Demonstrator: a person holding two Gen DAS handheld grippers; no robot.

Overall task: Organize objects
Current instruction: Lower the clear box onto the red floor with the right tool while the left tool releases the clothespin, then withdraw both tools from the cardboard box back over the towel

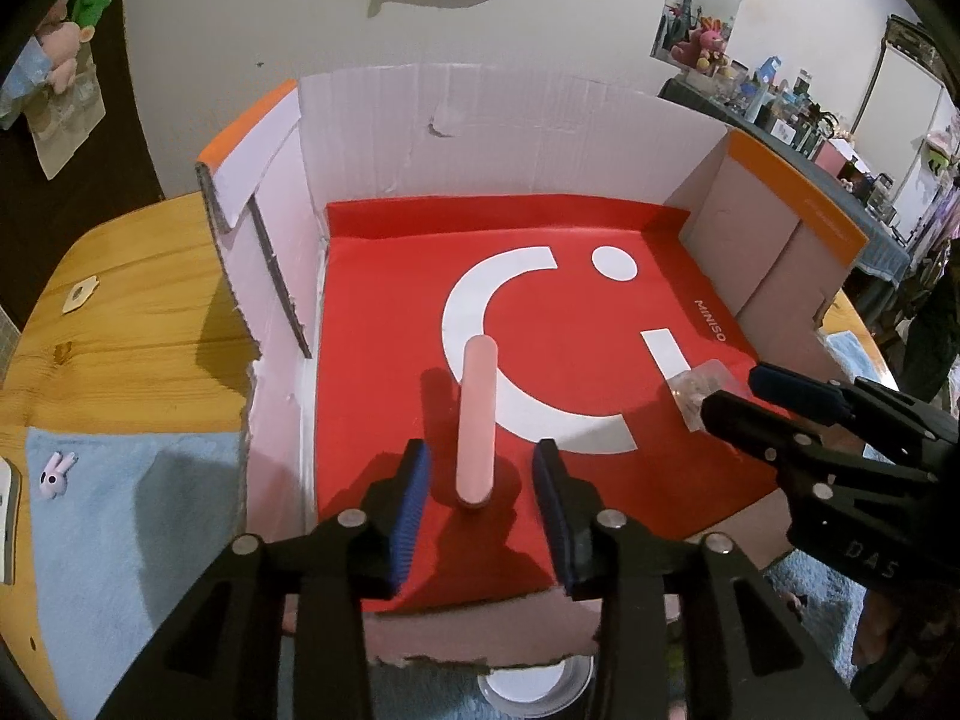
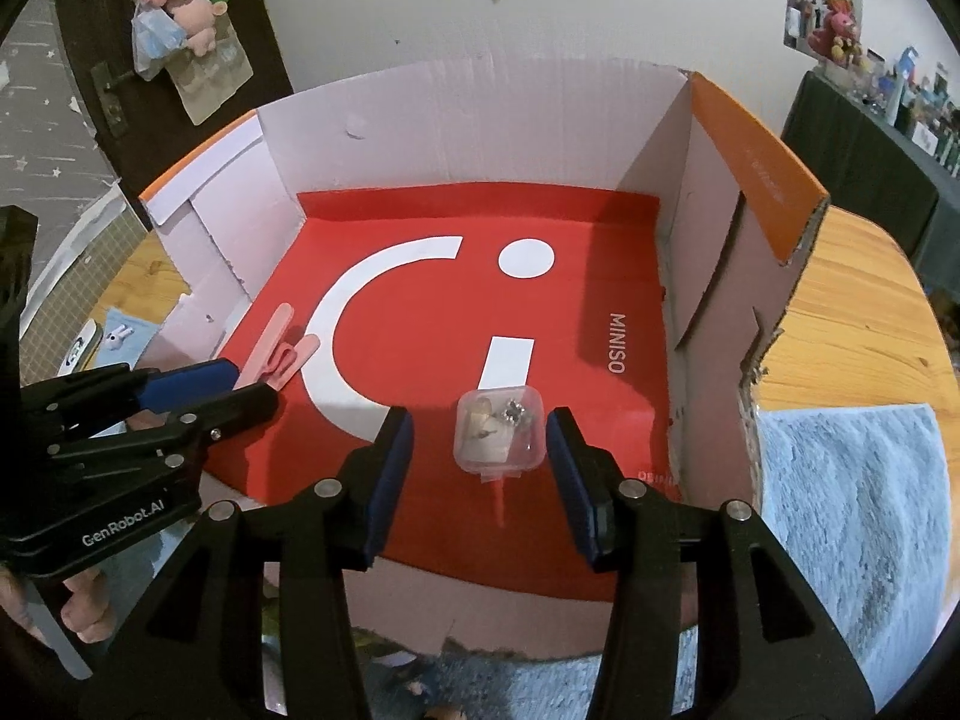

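A shallow cardboard box [image 1: 468, 138] with white inner walls and orange flap edges sits on a wooden table [image 1: 138, 312]. Its floor is covered by a red sheet [image 1: 384, 300] printed with a white curved logo and the word MINISO.

In the left wrist view, the left gripper [image 1: 482, 480] hangs over the near left part of the box floor. Its blue-padded jaws stand partly apart, and a pale pink plastic hair clip [image 1: 477, 420] lies on the red sheet between them, touching neither pad. The clip runs lengthwise away from the camera, its far end resting on the white arc of the logo.

In the right wrist view, the right gripper [image 2: 480, 450] is held over the near right part of the floor, with its jaws also partly spread. A small clear plastic case [image 2: 501, 438] holding tiny metal pieces rests on the sheet between the pads, with a gap on each side, just near of the white bar of the logo. The same view shows the clip to the left, opened into a narrow V, beside the tips of the left gripper.

A light blue fluffy cloth [image 1: 120, 516] lies on the table on the left side of the box, with a small white bunny figure [image 1: 55, 474] on it. A grey fluffy cloth [image 2: 852, 540] lies on the right side.
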